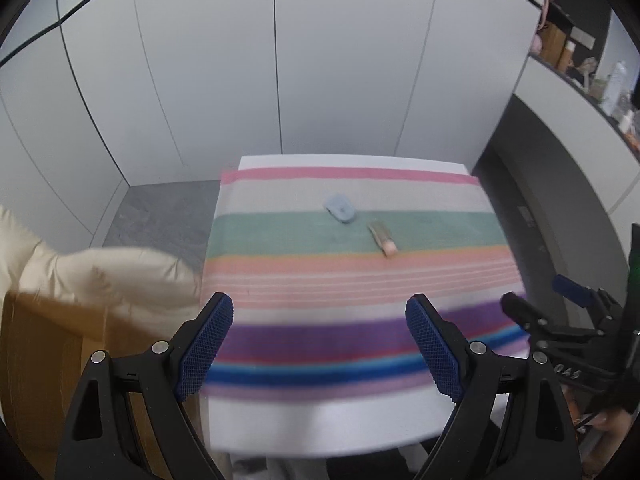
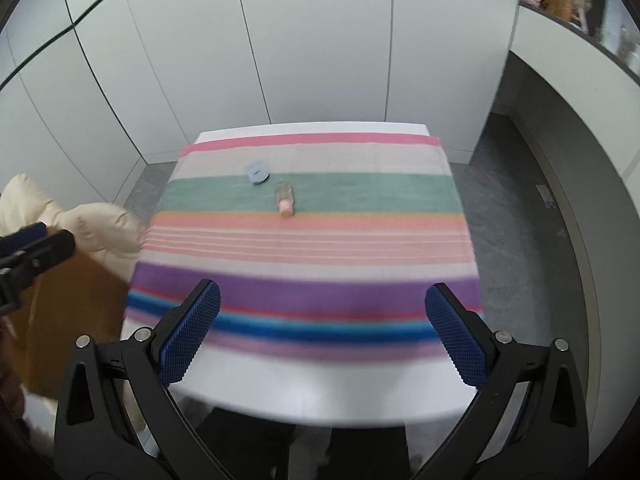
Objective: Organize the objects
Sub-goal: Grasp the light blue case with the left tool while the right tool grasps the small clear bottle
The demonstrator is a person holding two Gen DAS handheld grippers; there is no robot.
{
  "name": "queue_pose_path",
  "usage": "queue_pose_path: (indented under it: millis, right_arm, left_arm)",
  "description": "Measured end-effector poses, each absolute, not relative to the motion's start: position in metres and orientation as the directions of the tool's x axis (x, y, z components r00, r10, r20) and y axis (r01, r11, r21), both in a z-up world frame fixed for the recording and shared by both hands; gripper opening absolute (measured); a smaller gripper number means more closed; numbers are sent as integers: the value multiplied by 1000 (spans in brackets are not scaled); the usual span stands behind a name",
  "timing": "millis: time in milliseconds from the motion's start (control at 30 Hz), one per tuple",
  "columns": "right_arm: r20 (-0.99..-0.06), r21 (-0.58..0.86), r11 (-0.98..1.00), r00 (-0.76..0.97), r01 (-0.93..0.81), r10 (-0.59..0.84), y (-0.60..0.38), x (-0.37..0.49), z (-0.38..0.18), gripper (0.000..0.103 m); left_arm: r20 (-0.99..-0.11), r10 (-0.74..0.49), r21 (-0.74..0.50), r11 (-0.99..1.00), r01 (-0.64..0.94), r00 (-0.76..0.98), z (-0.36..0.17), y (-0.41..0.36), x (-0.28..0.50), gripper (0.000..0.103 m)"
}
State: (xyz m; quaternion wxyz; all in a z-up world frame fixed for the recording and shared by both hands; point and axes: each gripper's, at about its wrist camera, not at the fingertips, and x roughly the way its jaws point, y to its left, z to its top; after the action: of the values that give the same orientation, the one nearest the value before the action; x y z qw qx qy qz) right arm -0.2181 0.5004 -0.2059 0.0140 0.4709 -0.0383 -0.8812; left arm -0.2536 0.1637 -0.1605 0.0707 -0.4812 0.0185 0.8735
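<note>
Two small things lie well ahead of both finger pairs: a pale blue case (image 1: 340,208) and, just beside it, a pink-capped bottle (image 1: 383,237), on a striped cloth (image 1: 360,276) covering a white table (image 1: 320,420). Left gripper (image 1: 319,344) and right gripper (image 2: 322,332) gape wide, empty. Cream cushion (image 1: 100,276) left; white panel walls (image 1: 208,60) behind.

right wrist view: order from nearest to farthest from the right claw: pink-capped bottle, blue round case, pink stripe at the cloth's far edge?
From the right claw, open over the cloth's near edge:
1. Pink-capped bottle, lying on the green stripe, cap toward the claw.
2. Blue round case, just beyond it, to the left.
3. Pink stripe, along the cloth's far edge by the wall.
</note>
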Motion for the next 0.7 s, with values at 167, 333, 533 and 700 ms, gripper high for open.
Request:
queue_pose_path:
  millis: [167, 333, 533, 700]
  right_arm:
    - [-830, 104, -994, -548, 36, -106, 489, -294, -264, 103]
    - [-840, 79, -995, -533, 60, -99, 466, -356, -321, 98]
    - [-869, 52, -996, -488, 75, -82, 450, -402, -386, 36]
    - [-830, 28, -999, -557, 20, -34, 477, -398, -374, 28]
  left_arm:
    - [-854, 63, -6, -994, -110, -517, -201, 174, -327, 89]
    - [-901, 95, -86, -995, -40, -423, -265, 179, -399, 89]
    - [-927, 76, -75, -997, -17, -369, -321, 197, -444, 89]
    - [-938, 72, -75, -997, -3, -339, -357, 217, -467, 89]
